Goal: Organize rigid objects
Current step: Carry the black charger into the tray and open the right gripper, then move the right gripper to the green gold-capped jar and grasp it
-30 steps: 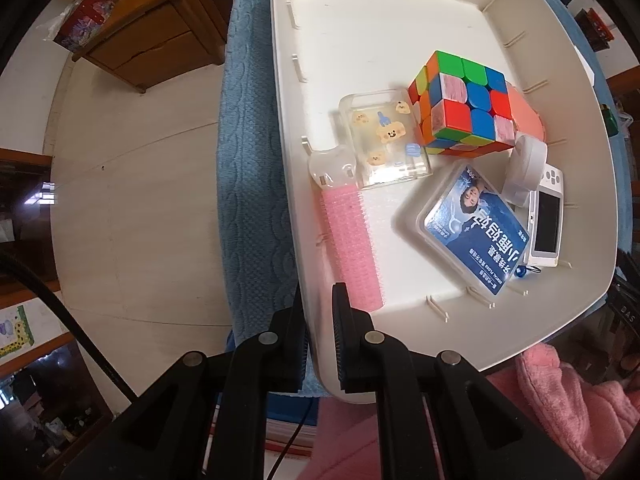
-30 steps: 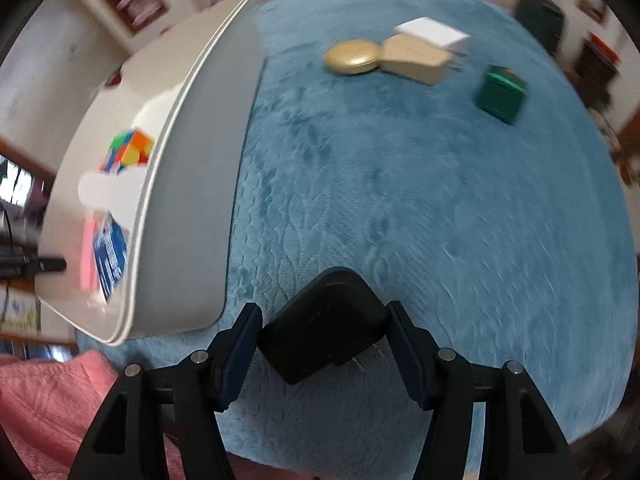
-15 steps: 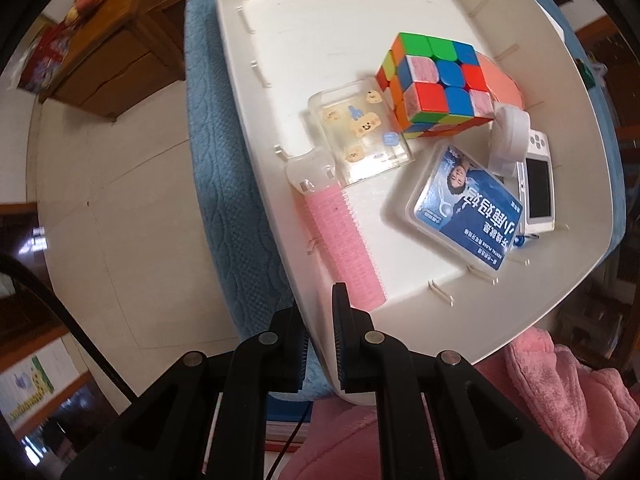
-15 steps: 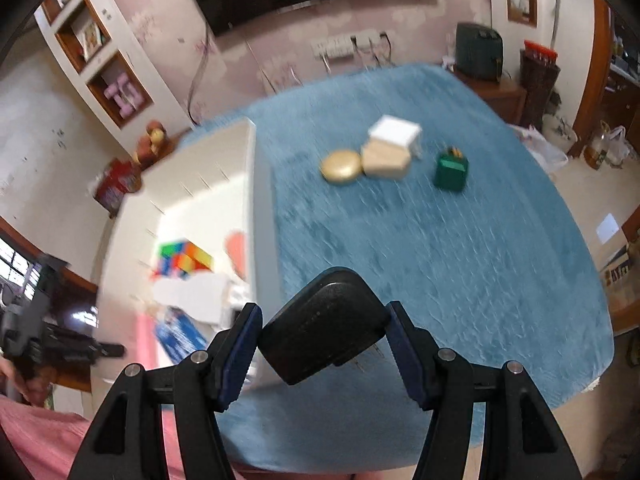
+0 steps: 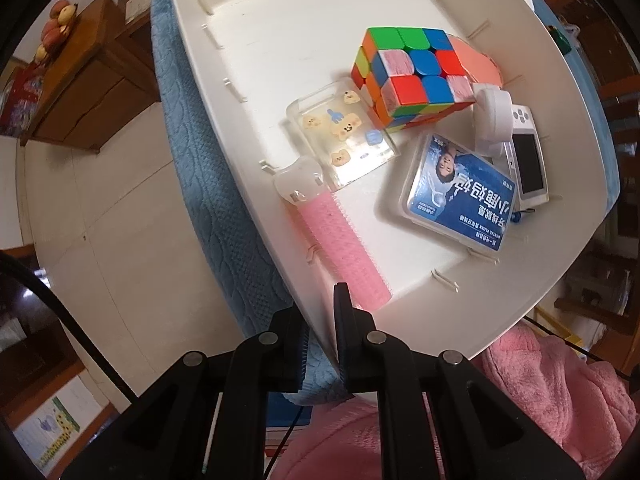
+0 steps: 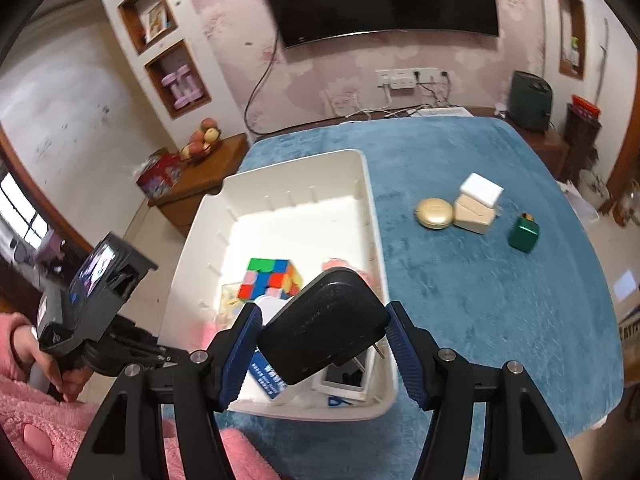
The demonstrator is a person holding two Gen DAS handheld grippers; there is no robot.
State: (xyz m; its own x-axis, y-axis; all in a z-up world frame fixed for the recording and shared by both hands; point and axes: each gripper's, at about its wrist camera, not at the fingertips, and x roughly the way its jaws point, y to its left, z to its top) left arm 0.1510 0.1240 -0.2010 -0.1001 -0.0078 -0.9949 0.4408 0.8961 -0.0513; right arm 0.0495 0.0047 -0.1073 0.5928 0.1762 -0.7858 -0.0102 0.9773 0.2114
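My left gripper (image 5: 322,320) is clamped on the near-left wall of the white bin (image 5: 280,8), one finger outside against the blue cloth (image 6: 480,272) and one inside. My right gripper (image 6: 322,344) is closed on a black charger (image 6: 324,324), its metal prongs showing at the lower right, and I hold it above the near end of the bin.

Inside the bin, a colourful puzzle cube (image 5: 412,76) sits toward the far right, leaning over a clear case with cartoon stickers (image 5: 344,136). A pink hair roller (image 5: 340,240) lies along the left wall, close to my inner finger. A blue-labelled floss box (image 5: 456,196) lies to the right of the roller, and a small white camera (image 5: 528,160) lies beside it against the right wall.

On the cloth to the right of the bin stand a gold oval case (image 6: 434,213), a beige box (image 6: 474,216) with a white box (image 6: 481,189) touching it, and a green cube-shaped thing (image 6: 524,234) a little apart.
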